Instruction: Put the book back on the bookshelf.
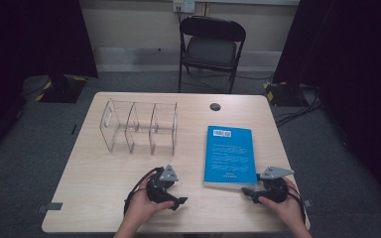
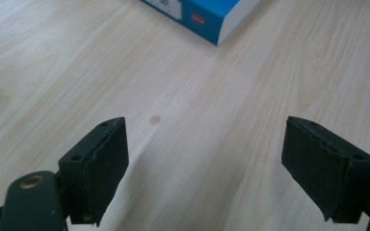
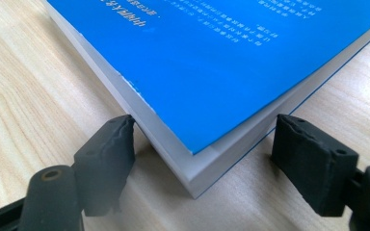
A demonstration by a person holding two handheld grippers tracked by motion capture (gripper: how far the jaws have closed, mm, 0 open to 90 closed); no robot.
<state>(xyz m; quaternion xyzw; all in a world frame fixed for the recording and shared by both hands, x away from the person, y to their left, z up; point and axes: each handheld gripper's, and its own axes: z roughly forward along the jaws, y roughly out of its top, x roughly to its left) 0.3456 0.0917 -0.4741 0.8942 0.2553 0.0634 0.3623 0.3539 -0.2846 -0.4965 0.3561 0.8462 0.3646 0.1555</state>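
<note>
Your right gripper (image 3: 202,159), jaws spread, straddles the book's (image 1: 229,154) near right corner; your left gripper (image 2: 204,168), also spread, sits left of the book.

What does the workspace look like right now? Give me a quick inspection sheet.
Surface: light wood table, small dark round spot near far edge.
Job's things: blue book lying flat, barcode side up; clear acrylic divider rack standing upright, compartments empty.
Clutter: nothing seen.
Grippers: left gripper open over bare wood; right gripper open, jaws either side of the book's near corner.
Cables: black cable looping from left gripper; floor cables at right.
Surroundings: folding chair, dark curtains, grey carpet.
</note>
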